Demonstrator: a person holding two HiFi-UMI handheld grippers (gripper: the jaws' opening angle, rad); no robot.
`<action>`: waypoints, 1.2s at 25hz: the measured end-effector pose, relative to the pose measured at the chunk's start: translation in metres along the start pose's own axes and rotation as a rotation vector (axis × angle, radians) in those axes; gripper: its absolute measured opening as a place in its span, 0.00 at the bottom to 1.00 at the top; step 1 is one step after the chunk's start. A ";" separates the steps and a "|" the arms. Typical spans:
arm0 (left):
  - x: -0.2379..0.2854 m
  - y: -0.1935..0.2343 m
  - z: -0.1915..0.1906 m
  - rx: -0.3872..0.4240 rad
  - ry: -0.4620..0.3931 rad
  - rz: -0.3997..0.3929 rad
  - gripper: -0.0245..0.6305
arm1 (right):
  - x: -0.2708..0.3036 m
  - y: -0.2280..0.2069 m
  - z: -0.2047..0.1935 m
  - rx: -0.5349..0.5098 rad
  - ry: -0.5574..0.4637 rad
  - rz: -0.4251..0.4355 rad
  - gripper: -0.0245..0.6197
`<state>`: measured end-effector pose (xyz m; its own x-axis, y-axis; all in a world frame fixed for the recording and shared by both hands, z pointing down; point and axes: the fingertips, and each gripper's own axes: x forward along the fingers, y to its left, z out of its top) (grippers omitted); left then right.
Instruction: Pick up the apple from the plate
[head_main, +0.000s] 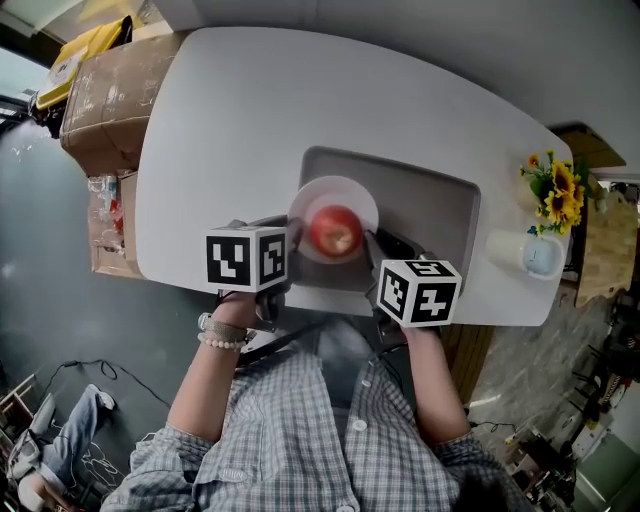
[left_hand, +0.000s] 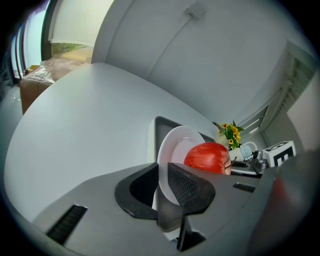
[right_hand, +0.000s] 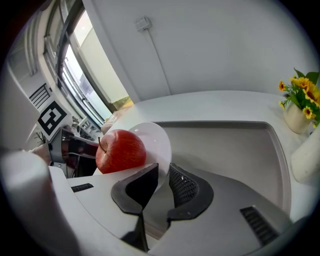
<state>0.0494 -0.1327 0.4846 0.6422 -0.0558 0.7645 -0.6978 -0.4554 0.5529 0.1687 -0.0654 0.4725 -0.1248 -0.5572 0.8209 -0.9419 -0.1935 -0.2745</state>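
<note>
2 tongs are each closed on the rim of the white plate: left tongs, right tongs. The red apple sits on the plate between them, at the tabletop's near edge.

Glossy, smooth-skinned red apple; glossy, ceramic-looking white round plate; matt grey rectangular tray; smooth satin white table; scuffed brown cardboard box; cloth checked shirt; left gripper pads matt, cross-textured.
</note>
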 end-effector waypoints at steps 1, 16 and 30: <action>-0.003 0.005 0.001 -0.006 -0.004 0.003 0.13 | 0.003 0.005 0.002 -0.006 0.003 0.005 0.15; -0.056 0.106 0.006 -0.125 -0.047 0.072 0.13 | 0.062 0.103 0.019 -0.118 0.074 0.095 0.15; -0.070 0.182 -0.002 -0.180 -0.024 0.129 0.13 | 0.116 0.160 0.002 -0.277 0.236 0.121 0.15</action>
<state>-0.1235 -0.2101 0.5325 0.5499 -0.1257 0.8257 -0.8186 -0.2770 0.5031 0.0043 -0.1622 0.5229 -0.2781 -0.3547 0.8927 -0.9606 0.1056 -0.2573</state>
